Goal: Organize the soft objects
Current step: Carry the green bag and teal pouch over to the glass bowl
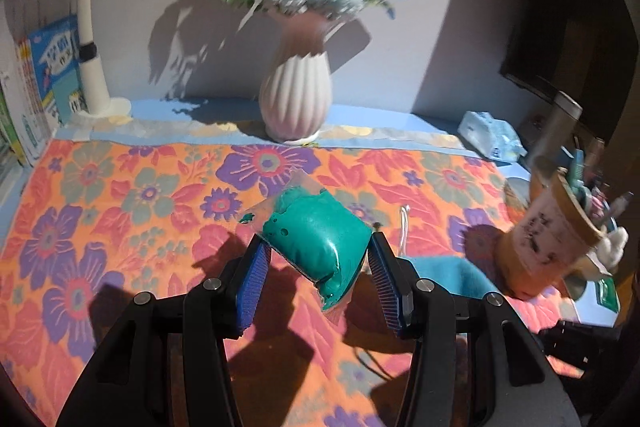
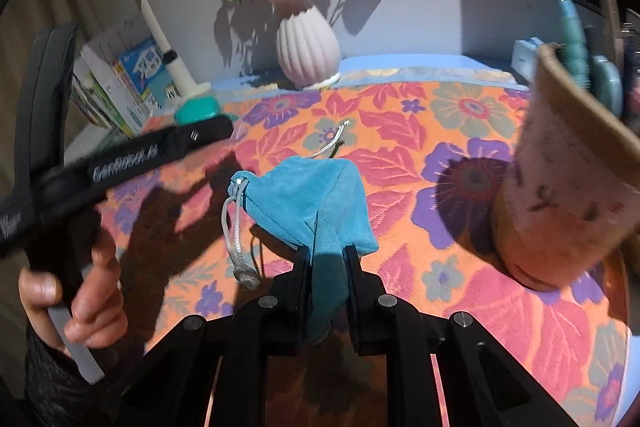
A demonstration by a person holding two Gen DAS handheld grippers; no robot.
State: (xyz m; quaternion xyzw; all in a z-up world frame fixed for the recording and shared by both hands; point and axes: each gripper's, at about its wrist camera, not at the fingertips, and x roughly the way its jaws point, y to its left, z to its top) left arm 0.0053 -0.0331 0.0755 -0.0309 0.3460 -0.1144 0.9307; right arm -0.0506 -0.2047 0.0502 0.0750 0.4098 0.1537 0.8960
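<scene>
Left gripper [image 1: 316,255] jaws wide, right gripper [image 2: 327,259] jaws clamped

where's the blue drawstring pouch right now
The blue drawstring pouch is pinched by the right gripper at the centre of the right wrist view, over the floral cloth, left of the pen cup.

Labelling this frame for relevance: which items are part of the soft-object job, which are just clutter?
In play:
- green squishy packet, held in the left claw
- blue drawstring pouch, pinched by the right claw

Clutter:
- flower vase
- pen holder
- books
- lamp
- tissue pack
</scene>
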